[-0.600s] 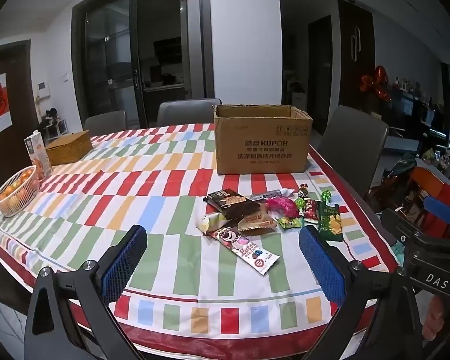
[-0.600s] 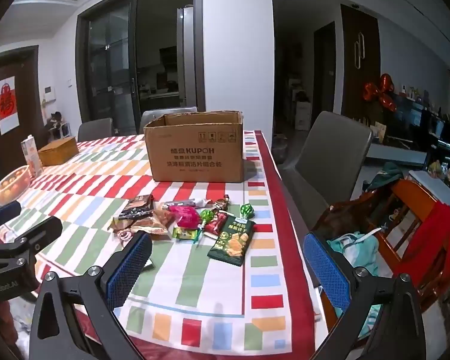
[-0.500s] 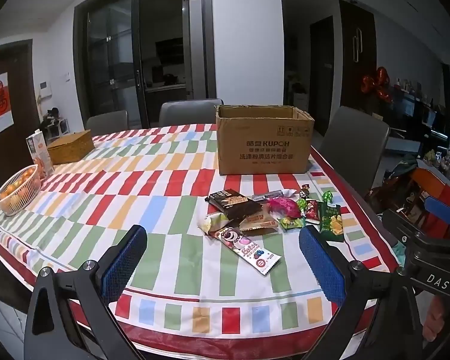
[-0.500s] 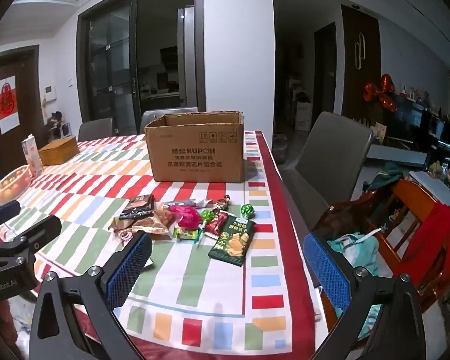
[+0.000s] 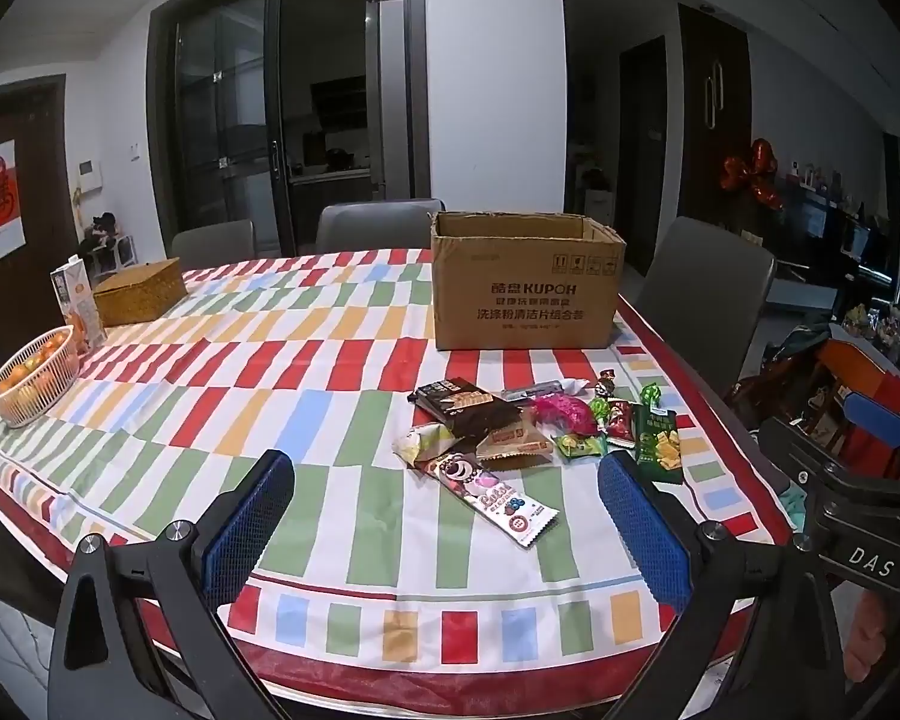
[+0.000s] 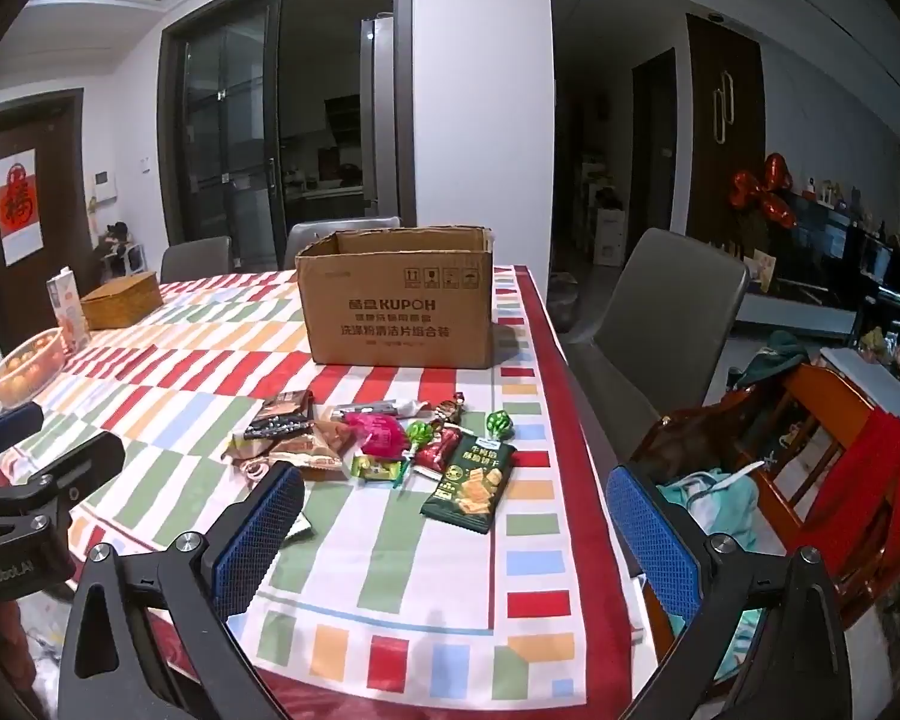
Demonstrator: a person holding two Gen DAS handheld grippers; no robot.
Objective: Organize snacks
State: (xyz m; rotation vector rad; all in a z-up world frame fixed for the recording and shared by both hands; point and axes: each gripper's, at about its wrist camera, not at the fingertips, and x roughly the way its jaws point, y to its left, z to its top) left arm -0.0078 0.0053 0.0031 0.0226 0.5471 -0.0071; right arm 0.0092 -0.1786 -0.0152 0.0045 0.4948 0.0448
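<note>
Near the frame centre, snacks (image 5: 510, 432) are seen below the cardboard box (image 5: 525, 282), while the left claw (image 5: 444, 516) and right claw (image 6: 456, 534) are held wide open and empty.

Inside of the cardboard box (image 5: 525, 282) can't be seen from either cam; only its rim and front wall show. Long pink wrapper (image 5: 492, 495): far end tucked under the tan packet (image 5: 513, 441); in right cam it's mostly behind the tong pad. Small print on the green cracker bag (image 6: 471, 483) too small to read. Bench (image 6: 390, 564) near edge cut off by frame bottom, both views. Fruit in the white basket (image 5: 30, 381) blurry, type unclear.
</note>
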